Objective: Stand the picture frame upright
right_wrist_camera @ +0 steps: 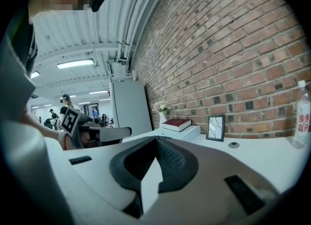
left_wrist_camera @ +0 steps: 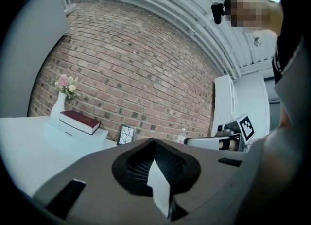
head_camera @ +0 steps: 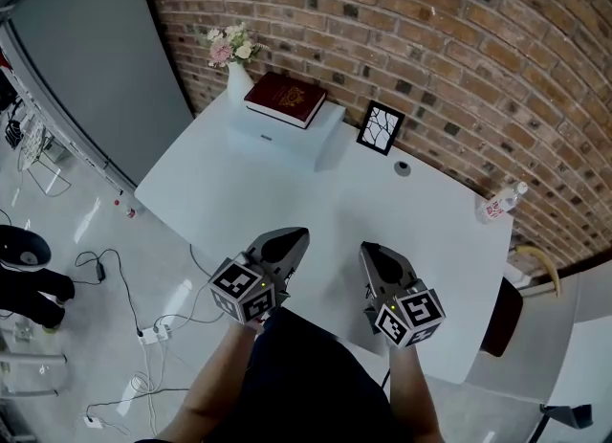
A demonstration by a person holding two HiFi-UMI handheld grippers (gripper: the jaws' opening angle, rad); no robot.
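Left gripper (head_camera: 295, 236), right gripper (head_camera: 369, 249), jaws pressed together, picture frame (head_camera: 380, 128) upright, face toward them

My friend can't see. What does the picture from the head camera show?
The left gripper and right gripper, both closed and empty, hover over the near edge of a white table. At the far side, by a brick wall, a small picture frame stands upright near a red book.

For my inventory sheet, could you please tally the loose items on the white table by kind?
Vase of flowers: 1
Dark red book: 1
White box: 1
Picture frame: 1
Small round grey disc: 1
Plastic bottle: 1
Total: 6
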